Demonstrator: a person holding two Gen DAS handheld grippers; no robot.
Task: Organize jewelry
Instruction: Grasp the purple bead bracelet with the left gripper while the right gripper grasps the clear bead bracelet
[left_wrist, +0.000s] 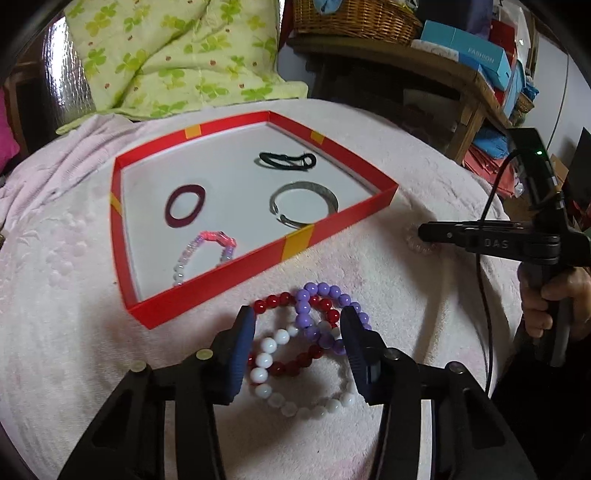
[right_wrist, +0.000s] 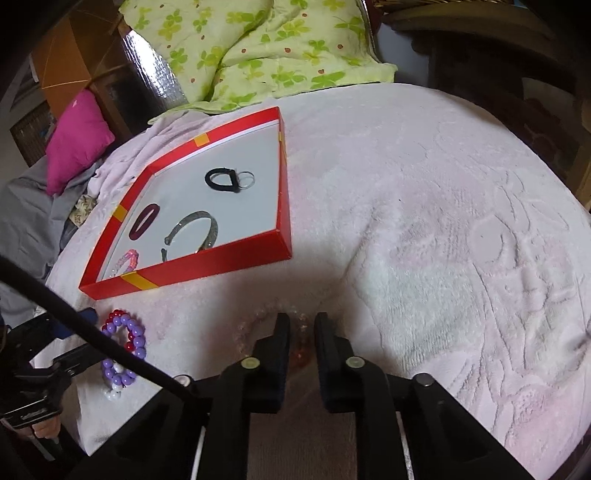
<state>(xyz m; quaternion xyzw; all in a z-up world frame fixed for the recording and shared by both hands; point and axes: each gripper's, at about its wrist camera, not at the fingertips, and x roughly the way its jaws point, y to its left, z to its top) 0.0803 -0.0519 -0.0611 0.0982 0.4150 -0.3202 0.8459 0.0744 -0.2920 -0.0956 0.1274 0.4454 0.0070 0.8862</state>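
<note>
My left gripper is open and straddles a heap of three bead bracelets on the pink blanket: a red one, a purple one and a white one. Its right pad hides part of the purple beads. My right gripper is shut on a clear bead bracelet lying on the blanket to the right of the heap. In the left wrist view the right gripper touches the clear bracelet. The red box holds a black hair tie, a maroon hair tie, a silver bangle and a pink bead bracelet.
The red box sits just beyond both grippers. A green patterned quilt lies behind it, with a magenta cushion to the left. Shelves with boxes and a wicker basket stand at the back right. A person's hand holds the right gripper's handle.
</note>
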